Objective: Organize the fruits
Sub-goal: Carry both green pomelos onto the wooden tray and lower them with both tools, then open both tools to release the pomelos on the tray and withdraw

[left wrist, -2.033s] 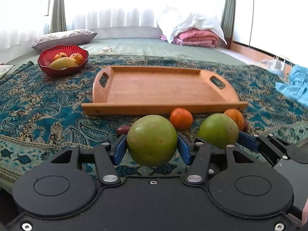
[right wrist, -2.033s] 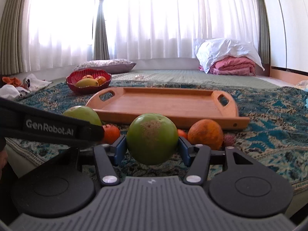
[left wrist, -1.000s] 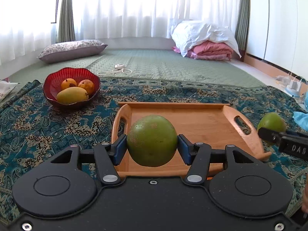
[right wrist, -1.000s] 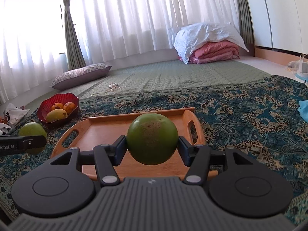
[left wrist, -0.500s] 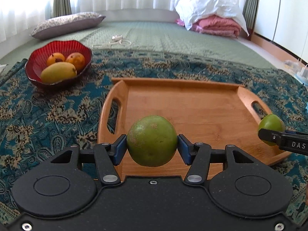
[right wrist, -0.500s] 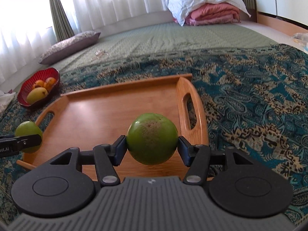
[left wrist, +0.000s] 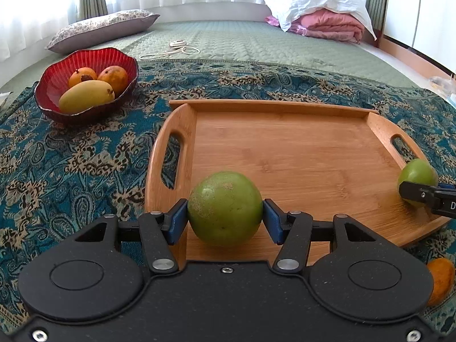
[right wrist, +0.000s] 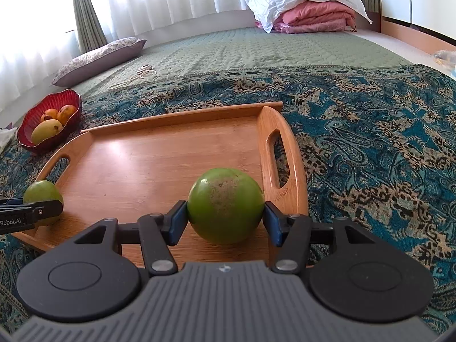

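My left gripper (left wrist: 225, 216) is shut on a green round fruit (left wrist: 225, 208) and holds it over the near left corner of the wooden tray (left wrist: 285, 148). My right gripper (right wrist: 225, 215) is shut on a second green fruit (right wrist: 225, 205) over the tray's (right wrist: 159, 156) near right corner. Each gripper shows in the other's view: the right one with its fruit (left wrist: 417, 175), the left one with its fruit (right wrist: 42, 196). I cannot tell whether either fruit touches the tray floor.
A red bowl (left wrist: 57, 85) with a mango and two orange fruits sits left of the tray on the patterned blue cloth (right wrist: 370, 156). An orange fruit (left wrist: 440, 280) lies on the cloth at the tray's near right. A pillow (left wrist: 99, 27) and folded bedding (left wrist: 327, 22) lie behind.
Both grippers have carried their green fruits up from the cloth, over the front edge of the tray, and down toward its near corners. Both stay shut.
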Motion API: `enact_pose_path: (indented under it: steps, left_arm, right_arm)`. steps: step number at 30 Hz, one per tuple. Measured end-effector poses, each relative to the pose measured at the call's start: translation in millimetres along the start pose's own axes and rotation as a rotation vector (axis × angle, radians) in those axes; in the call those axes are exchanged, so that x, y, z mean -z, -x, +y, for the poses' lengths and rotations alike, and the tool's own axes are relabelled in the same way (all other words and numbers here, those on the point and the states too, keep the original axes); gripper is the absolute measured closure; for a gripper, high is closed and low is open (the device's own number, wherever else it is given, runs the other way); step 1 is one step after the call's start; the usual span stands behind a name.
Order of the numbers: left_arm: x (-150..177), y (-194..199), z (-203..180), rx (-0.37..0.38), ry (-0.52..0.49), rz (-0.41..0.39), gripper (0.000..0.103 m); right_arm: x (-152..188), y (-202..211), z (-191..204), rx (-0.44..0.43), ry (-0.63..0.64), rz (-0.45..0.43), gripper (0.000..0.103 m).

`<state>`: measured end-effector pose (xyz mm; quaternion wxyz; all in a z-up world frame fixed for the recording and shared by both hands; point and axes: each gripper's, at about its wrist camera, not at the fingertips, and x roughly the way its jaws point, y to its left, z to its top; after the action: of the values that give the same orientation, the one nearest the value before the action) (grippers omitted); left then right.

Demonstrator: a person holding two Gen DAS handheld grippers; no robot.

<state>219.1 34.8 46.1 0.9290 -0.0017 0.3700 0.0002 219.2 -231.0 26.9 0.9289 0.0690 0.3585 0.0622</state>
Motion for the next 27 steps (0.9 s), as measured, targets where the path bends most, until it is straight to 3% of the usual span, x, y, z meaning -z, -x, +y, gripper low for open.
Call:
enact_pose_path:
  steps: [9, 13, 21, 27]
  left_arm:
    - [1.1, 0.5, -2.3, -0.005, -0.016, -0.007, 0.048]
    - [2.3, 7.3, -2.9, -0.001, -0.019, -0.05, 0.024]
    - [13.8, 20.2, -7.3, 0.01, -0.065, -0.113, 0.007]
    - [23.4, 32.8, -2.6, 0.026, -0.041, -0.136, 0.002]
  right_arm:
    - [-0.6, 0.9, -2.5, -0.01, -0.014, -0.002, 0.039]
    - [0.0, 5.1, -3.8, -0.021, -0.022, -0.026, 0.025]
    - [10.1, 13.5, -3.4, -0.036, -0.007, -0.045, 0.014]
    - [17.1, 22.2, -3.6, -0.044, -0.009, -0.059, 0.012]
